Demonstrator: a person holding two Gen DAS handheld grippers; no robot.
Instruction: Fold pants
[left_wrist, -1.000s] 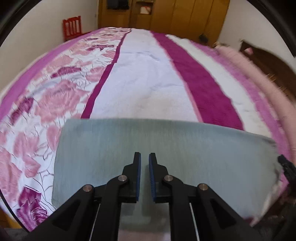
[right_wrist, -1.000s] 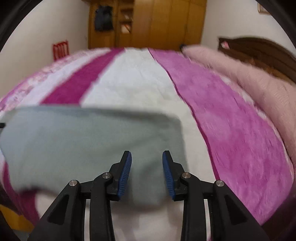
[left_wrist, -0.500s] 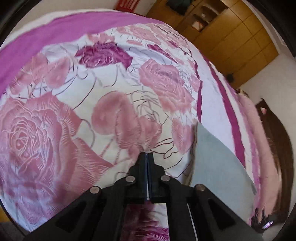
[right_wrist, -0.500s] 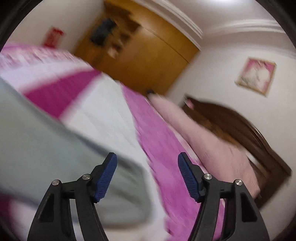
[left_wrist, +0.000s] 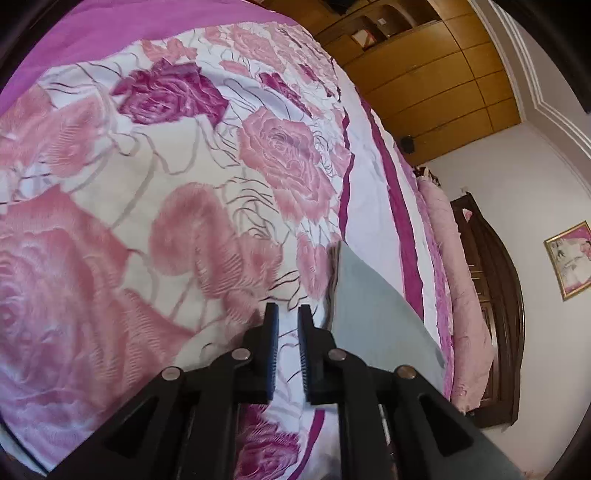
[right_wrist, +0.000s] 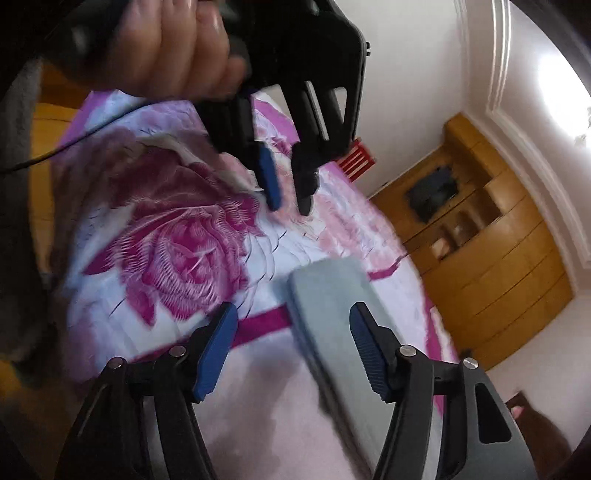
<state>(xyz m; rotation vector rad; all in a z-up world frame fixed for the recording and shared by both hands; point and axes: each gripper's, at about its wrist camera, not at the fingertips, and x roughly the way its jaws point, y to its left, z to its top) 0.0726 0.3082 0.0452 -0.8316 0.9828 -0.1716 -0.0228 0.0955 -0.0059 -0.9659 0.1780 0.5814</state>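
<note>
The grey-green pants (left_wrist: 365, 314) lie folded into a flat rectangle on the bed. In the left wrist view my left gripper (left_wrist: 287, 314) hovers just left of their edge, slightly open and empty. In the right wrist view the pants (right_wrist: 332, 306) lie below and ahead of my right gripper (right_wrist: 291, 325), which is wide open, empty and lifted clear. The left gripper (right_wrist: 290, 201) also shows there, held in a hand above the bedspread, its fingers a little apart.
The bed has a floral pink bedspread (left_wrist: 166, 221) with magenta and white stripes. A pink blanket (left_wrist: 458, 266) and dark wooden headboard (left_wrist: 498, 295) lie at the right. A wooden wardrobe (right_wrist: 491, 258) and red chair (right_wrist: 356, 158) stand by the far wall.
Both grippers have lifted off the folded pants and swung leftward over the floral part. The left gripper shut, then opened slightly. The right gripper opened wider.
</note>
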